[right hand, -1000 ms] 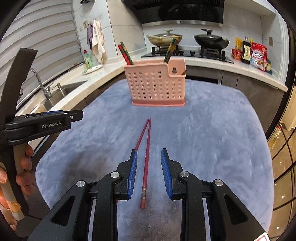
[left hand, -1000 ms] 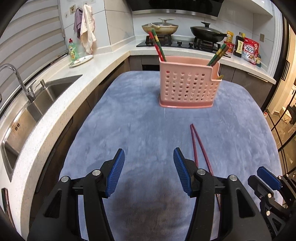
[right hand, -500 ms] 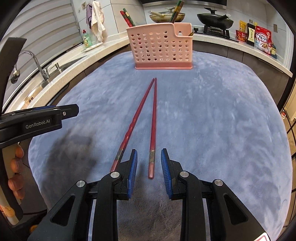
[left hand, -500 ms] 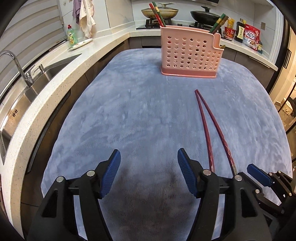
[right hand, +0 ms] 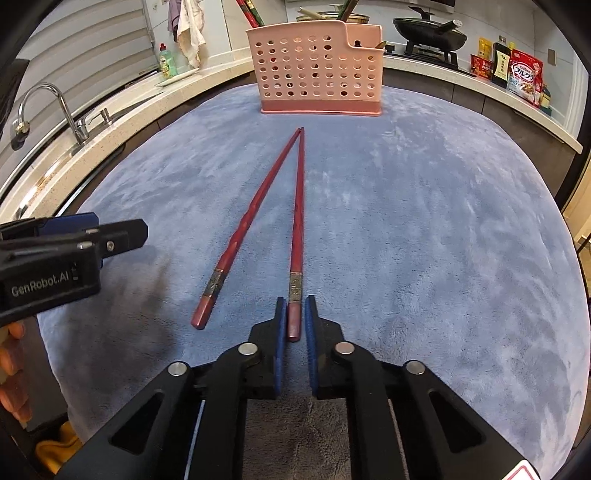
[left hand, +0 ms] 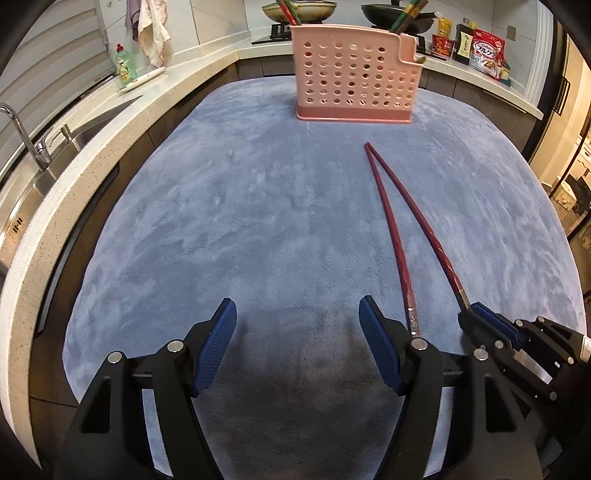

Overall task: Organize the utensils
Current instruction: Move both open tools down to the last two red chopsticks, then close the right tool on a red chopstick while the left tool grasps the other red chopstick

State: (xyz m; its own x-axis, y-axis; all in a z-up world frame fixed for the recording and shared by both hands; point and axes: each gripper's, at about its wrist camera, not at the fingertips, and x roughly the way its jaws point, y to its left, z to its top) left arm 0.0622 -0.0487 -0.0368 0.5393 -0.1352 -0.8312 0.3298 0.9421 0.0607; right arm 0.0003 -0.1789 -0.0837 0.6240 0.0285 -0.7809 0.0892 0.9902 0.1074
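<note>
Chopsticks are what the task is about, and two red ones are laid on the blue cloth in the middle of both views. In the right wrist view, the right chopstick is pinched at its thick near end by the right gripper at the bottom middle of the frame; its jaws have just been closing, and the blue pads are pressed on the stick from both sides. The left chopstick is laid free beside it, with its far tip touching the other's tip so that a narrow V is made. In the left wrist view, the left gripper is seen at the bottom of the frame with its jaws spread wide; they have just been opening, and only bare cloth is seen between the blue pads. The two chopsticks are seen just to the right of it, and the right gripper is seen at the lower right. A pink basket with round holes is stood on the far edge of the cloth, at the top middle, well apart from the chopstick tips. More chopsticks are stuck up out of it. A sink tap is seen at the left, and pans on a stove at the top right.
</note>
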